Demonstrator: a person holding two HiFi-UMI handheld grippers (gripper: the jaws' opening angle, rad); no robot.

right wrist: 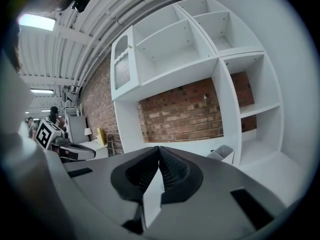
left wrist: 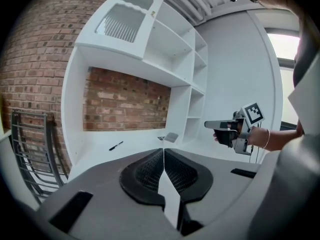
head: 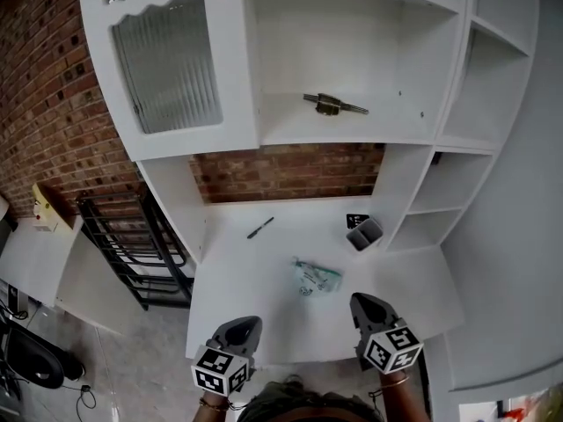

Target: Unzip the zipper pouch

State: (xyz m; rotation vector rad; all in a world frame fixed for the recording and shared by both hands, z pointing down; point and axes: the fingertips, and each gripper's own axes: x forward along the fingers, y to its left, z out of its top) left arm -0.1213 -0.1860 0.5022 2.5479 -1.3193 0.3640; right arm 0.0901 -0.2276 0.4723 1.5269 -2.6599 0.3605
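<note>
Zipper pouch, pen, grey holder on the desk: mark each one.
zipper pouch (head: pixel 317 278), head view, middle of the pouch.
pen (head: pixel 260 228), head view, middle of its barrel.
grey holder (head: pixel 365 234), head view, middle of its body.

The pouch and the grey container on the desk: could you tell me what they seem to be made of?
The pouch looks like thin clear plastic: greenish contents show through it. The grey container seems to be matte plastic, evenly grey without shine, though it is too small to be sure.
</note>
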